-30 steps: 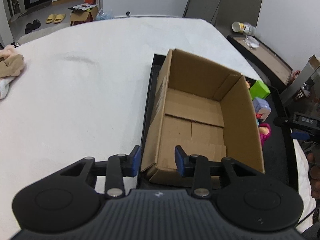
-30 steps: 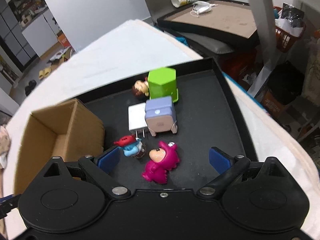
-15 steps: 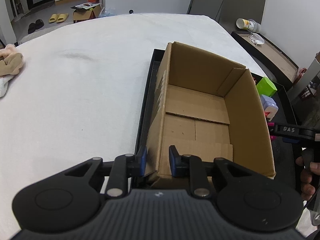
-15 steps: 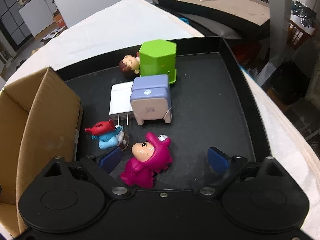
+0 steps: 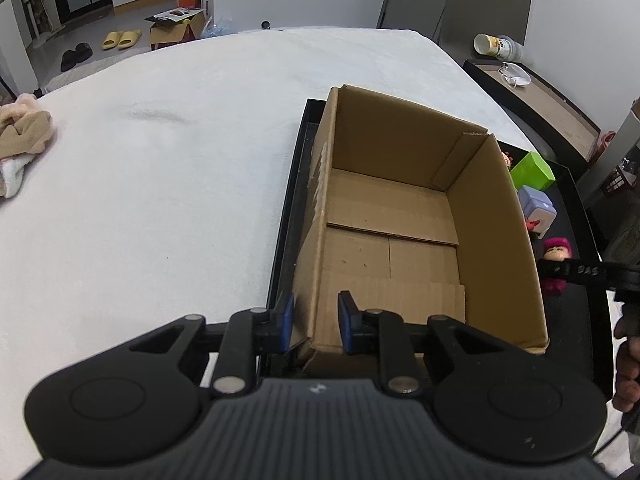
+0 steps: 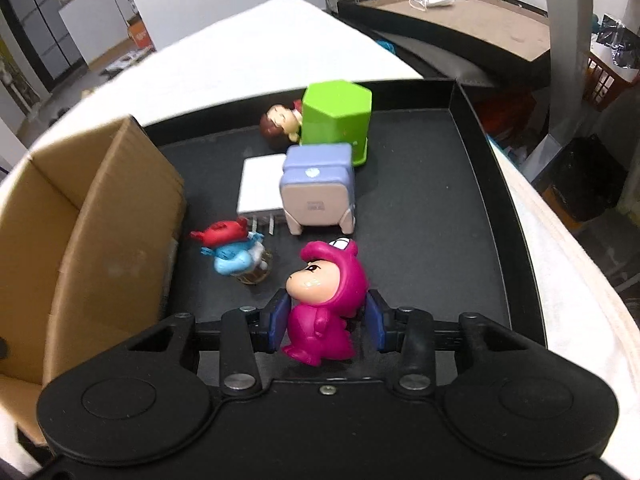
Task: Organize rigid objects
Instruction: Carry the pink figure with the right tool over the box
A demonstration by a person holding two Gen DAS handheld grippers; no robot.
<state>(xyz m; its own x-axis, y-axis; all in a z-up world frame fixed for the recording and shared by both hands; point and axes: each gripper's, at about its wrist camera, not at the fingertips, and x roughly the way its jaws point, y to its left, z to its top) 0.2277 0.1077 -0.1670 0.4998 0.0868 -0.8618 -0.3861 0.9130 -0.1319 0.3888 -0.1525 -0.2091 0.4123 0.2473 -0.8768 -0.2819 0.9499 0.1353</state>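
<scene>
An open cardboard box [image 5: 400,216] stands in a black tray [image 5: 288,216]; it also shows at the left of the right wrist view [image 6: 100,216]. My left gripper [image 5: 312,326] is shut on the box's near left wall. My right gripper [image 6: 326,322] is closed around a magenta dinosaur-suit figure [image 6: 326,304], which stands upright on the tray [image 6: 432,216]; the same figure shows in the left wrist view [image 5: 556,250]. A blue figure with a red hat [image 6: 234,252], a lilac and pink block [image 6: 318,190], a white plug adapter [image 6: 260,184], a green hexagonal block [image 6: 336,118] and a brown-haired figure [image 6: 278,126] lie beyond.
The tray sits on a white cloth-covered table [image 5: 160,152]. A beige cloth [image 5: 20,140] lies at the table's far left. A dark side table [image 6: 460,20] with a cup and a mask stands beyond the tray's far right.
My right gripper moved forward and closed its fingers around the magenta figure. My left gripper closed from open onto the box's near left wall.
</scene>
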